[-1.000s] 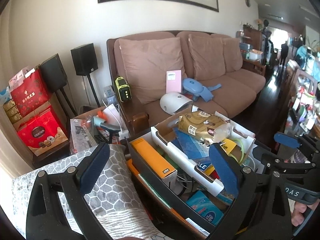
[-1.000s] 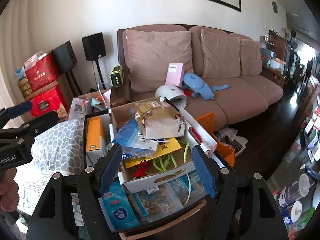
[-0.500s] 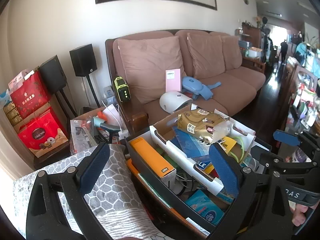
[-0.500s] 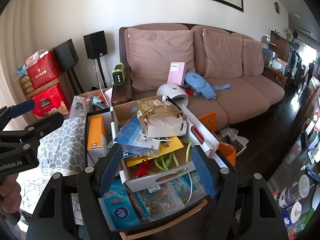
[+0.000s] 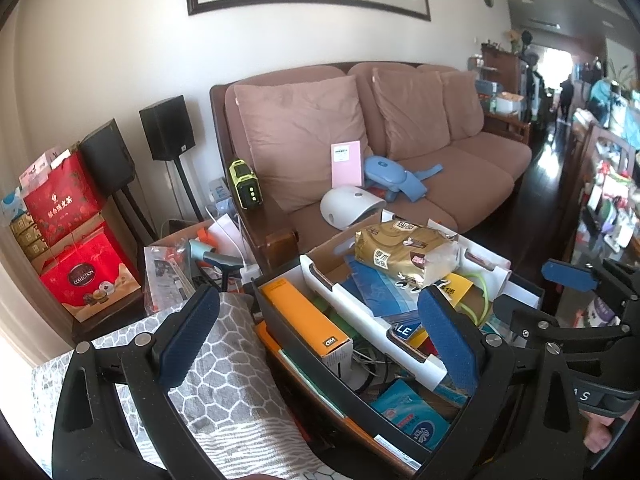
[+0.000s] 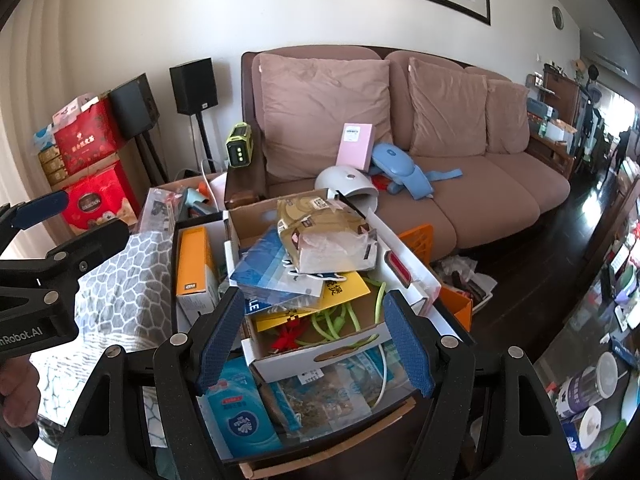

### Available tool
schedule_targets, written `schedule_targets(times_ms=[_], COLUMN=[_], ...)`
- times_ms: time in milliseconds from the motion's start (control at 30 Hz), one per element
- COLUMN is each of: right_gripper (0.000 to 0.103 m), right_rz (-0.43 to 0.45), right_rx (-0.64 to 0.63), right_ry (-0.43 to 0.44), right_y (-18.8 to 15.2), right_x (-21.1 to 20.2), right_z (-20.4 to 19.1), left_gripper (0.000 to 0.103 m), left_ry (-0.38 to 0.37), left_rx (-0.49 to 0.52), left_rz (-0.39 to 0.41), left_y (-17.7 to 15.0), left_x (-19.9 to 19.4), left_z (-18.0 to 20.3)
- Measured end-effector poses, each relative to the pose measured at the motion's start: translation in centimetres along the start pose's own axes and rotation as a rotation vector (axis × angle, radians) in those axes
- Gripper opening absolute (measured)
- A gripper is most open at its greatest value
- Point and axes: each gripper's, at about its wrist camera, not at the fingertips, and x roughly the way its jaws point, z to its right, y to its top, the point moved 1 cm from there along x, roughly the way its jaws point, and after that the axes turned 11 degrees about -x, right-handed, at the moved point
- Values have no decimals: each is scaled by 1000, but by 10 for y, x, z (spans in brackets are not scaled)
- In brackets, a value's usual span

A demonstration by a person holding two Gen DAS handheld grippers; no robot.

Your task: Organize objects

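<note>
A black crate [image 5: 304,364] [image 6: 174,264] packed with things stands right in front of both grippers. Inside it a white cardboard box [image 5: 360,312] [image 6: 320,356] carries a gold tissue pack [image 5: 400,248] [image 6: 320,224] on top of a blue bag, a yellow envelope and a green cable. Beside that box stands an orange box [image 5: 304,316] [image 6: 192,260], and a blue wipes pack [image 5: 412,416] [image 6: 240,412] lies at the crate's near end. My left gripper [image 5: 318,332] [image 6: 68,224] hovers open and empty over the crate's left side. My right gripper [image 6: 314,340] [image 5: 560,296] is open and empty above the white box's near end.
A grey honeycomb cloth [image 5: 224,372] lies left of the crate. Behind is a brown sofa [image 5: 460,184] with a pink box, a white dome and a blue device. Speakers [image 5: 168,128] and red gift boxes [image 5: 88,272] fill the left corner. An orange crate [image 6: 416,240] sits on the floor to the right.
</note>
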Motion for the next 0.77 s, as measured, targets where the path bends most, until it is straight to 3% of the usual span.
schedule_targets(times_ms=[767], right_gripper=[75], right_rz=[4], right_rx=[2], right_ry=[-5], right_y=[0], right_x=[-1], right_z=[-1], left_gripper=[99], left_ry=[-16], left_rx=[-14], left_rz=[-22], left_y=[1], left_x=[0], left_z=[-1])
